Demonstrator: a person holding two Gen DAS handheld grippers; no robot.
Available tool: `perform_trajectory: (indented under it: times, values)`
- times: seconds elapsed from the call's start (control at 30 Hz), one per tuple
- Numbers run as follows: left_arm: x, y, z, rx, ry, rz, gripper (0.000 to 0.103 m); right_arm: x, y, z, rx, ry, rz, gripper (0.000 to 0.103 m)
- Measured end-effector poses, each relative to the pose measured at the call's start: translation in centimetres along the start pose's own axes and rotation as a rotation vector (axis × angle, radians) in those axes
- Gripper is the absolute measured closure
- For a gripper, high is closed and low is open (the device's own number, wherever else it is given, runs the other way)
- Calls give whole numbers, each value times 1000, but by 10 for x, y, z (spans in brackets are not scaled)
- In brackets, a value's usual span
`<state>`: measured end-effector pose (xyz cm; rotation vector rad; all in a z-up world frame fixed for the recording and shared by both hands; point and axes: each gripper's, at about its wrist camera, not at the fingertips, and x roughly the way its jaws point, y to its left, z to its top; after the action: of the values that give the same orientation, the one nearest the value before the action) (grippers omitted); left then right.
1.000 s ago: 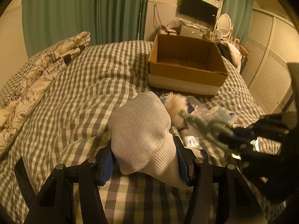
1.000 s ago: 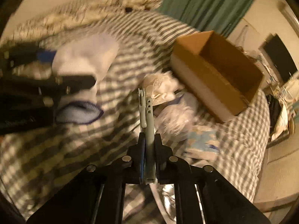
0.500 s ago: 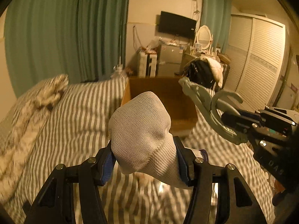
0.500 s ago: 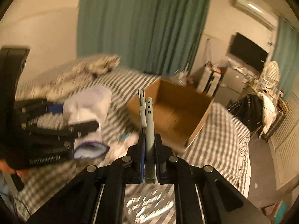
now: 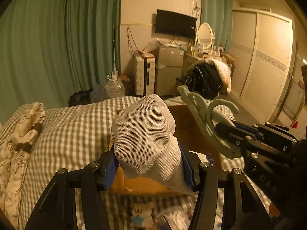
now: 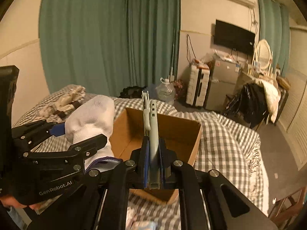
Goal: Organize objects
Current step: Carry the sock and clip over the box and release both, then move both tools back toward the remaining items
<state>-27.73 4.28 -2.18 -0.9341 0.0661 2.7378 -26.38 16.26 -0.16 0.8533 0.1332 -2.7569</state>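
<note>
1. White sock (image 5: pixel 145 138): knit mesh weave, lumpy and bunched, ribbed cuff with a thin purple edge hanging down. Pinched between the blue pads of the left tongs (image 5: pixel 148 167), which are closed only as far as the sock's bulk allows. Held in the air over the near left part of the box.
2. Same sock (image 6: pixel 92 118) in the right wrist view: toe end points up, cuff droops below the left tongs (image 6: pixel 76 136).
3. Pale green plastic hanger clip (image 6: pixel 150 134): flat, rigid, hooked end, small square slots near the tip. Clamped edge-on in the right tongs (image 6: pixel 152 164), jaws nearly together on it. It sits above the box opening.
4. From the left wrist the clip (image 5: pixel 205 120) shows its curved hook and ring shape, sticking up and left out of the right tongs (image 5: pixel 228 134).
5. Cardboard box (image 6: pixel 178 132): brown, open top, plain flat walls, inside looks bare as far as visible. Stands on the bed right below both tongs.
6. Bed (image 6: pixel 230 134): grey-and-white checked cover, soft and wrinkled. Patterned cream quilt (image 5: pixel 17 149) bunched on its left side.
7. Some light packets lie on the bed in front of the box, blurred, can't tell what.
8. Behind: green pleated curtains (image 5: pixel 57 44), wall TV (image 5: pixel 175 24), white ribbed suitcase (image 5: pixel 143 76), small metal fridge (image 5: pixel 168 69), clear water jug (image 5: pixel 114 86), louvered white wardrobe (image 5: pixel 262 63).
</note>
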Motion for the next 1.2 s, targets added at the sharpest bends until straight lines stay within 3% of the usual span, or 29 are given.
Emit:
perform_trajectory:
  times: [0.27, 0.33, 0.4, 0.47, 0.67, 0.87, 1.07, 1.2]
  values:
    - [58, 4, -17, -24, 63, -17, 41, 63, -18, -21, 41, 65, 16, 95]
    - [59, 4, -21, -21, 68, 4, 30, 65, -23, -24, 51, 68, 3, 93]
    - [53, 2, -21, -14, 51, 52, 8, 59, -29, -24, 61, 65, -21, 74]
    - [38, 1, -22, -10, 23, 92, 3, 45, -34, -22, 74, 39, -40, 44]
    - [-19, 9, -25, -27, 27, 133, 3, -33, -43, -10, 92, -51, -116, 30]
    - [-110, 6, -31, -27, -59, 123, 0, -114, -31, -6, 58, -84, -171, 15]
    - [-161, 6, -56, -48, -89, 114, 0, -165, 1, -34, 21, -62, -203, 11]
    - [-178, 8, -84, -54, -82, 150, 0, -171, 24, -62, 4, -35, -214, 10]
